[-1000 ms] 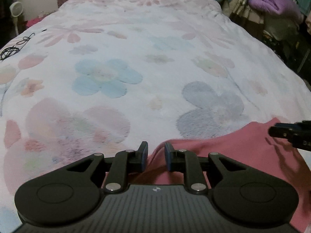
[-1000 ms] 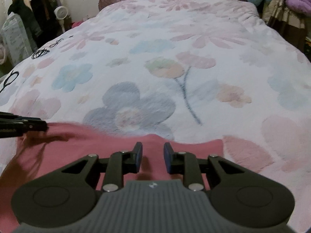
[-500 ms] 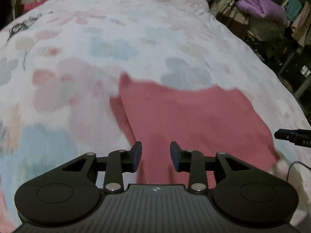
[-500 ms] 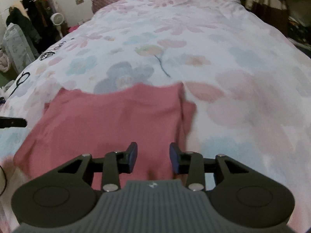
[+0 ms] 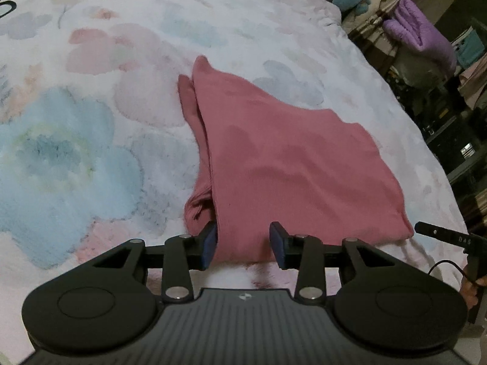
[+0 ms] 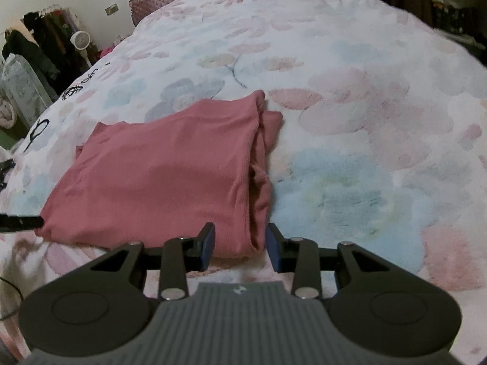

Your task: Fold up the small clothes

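Both claws drawn back, spread wider; shirt [image 5: 292,164] now folded on floral bedspread [image 5: 91,140]. Fan [image 6: 81,40], hanging clothes [image 6: 45,45] beyond.

Left gripper [image 5: 243,245] and right gripper [image 6: 239,245] empty.

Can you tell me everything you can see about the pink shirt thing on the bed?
The pink garment looks like soft, finely ribbed knit. It lies folded flat on the flowery blanket, with extra layers bunched along one side edge. Its near edge sits between the open fingers of the left gripper and the right gripper, which are not pinching it.
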`<move>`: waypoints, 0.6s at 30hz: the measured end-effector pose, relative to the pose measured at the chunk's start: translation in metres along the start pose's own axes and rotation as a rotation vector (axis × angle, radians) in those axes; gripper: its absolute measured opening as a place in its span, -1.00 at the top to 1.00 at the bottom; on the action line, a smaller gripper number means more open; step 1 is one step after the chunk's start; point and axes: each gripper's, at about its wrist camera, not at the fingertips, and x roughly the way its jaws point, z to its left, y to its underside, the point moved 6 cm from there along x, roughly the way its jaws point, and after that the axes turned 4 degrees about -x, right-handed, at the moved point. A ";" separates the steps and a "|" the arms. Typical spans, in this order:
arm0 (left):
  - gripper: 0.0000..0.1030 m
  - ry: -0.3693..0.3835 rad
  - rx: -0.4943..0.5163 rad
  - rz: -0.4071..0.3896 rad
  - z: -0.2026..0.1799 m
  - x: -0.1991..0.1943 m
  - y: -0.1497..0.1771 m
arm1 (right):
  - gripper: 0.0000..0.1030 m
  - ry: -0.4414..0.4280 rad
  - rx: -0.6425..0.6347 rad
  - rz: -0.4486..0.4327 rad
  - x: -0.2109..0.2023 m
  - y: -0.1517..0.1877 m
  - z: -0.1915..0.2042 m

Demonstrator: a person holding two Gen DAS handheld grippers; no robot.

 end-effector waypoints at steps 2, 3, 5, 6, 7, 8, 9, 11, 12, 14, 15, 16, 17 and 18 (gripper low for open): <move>0.27 -0.004 -0.012 0.006 0.003 0.005 0.001 | 0.41 -0.007 0.010 0.016 0.010 -0.001 -0.002; 0.33 -0.004 -0.011 0.008 0.004 0.006 0.001 | 0.45 -0.008 0.014 0.021 0.016 -0.001 -0.003; 0.65 -0.006 0.003 0.015 0.003 0.006 0.005 | 0.85 -0.028 0.032 0.038 0.025 0.000 -0.004; 0.85 -0.003 0.013 0.016 0.002 0.005 0.004 | 0.95 -0.036 0.041 0.048 0.027 0.001 -0.005; 0.86 0.009 0.018 0.013 0.000 0.001 0.005 | 1.00 -0.038 0.043 0.048 0.027 0.000 -0.005; 0.88 0.020 0.024 0.001 -0.001 -0.003 0.004 | 1.00 -0.043 0.043 0.040 0.025 -0.002 -0.005; 0.90 0.034 0.030 -0.016 -0.004 -0.009 0.001 | 1.00 -0.045 0.038 0.024 0.021 -0.004 -0.005; 0.91 0.070 0.029 -0.045 -0.006 -0.023 -0.006 | 1.00 -0.052 0.026 -0.003 0.009 -0.011 -0.007; 0.91 0.083 0.025 -0.061 -0.006 -0.032 -0.011 | 1.00 -0.059 0.022 -0.020 0.001 -0.015 -0.008; 0.92 0.108 0.017 -0.083 -0.004 -0.047 -0.020 | 1.00 -0.077 0.016 -0.043 -0.012 -0.023 -0.009; 0.92 0.123 0.012 -0.093 -0.002 -0.055 -0.024 | 1.00 -0.088 0.011 -0.056 -0.020 -0.027 -0.010; 0.92 0.138 0.011 -0.099 -0.001 -0.060 -0.025 | 1.00 -0.096 0.008 -0.062 -0.026 -0.030 -0.011; 0.92 0.148 0.016 -0.101 -0.001 -0.064 -0.026 | 1.00 -0.105 0.007 -0.068 -0.031 -0.032 -0.013; 0.92 0.151 0.024 -0.095 0.000 -0.065 -0.024 | 1.00 -0.120 0.009 -0.072 -0.035 -0.032 -0.014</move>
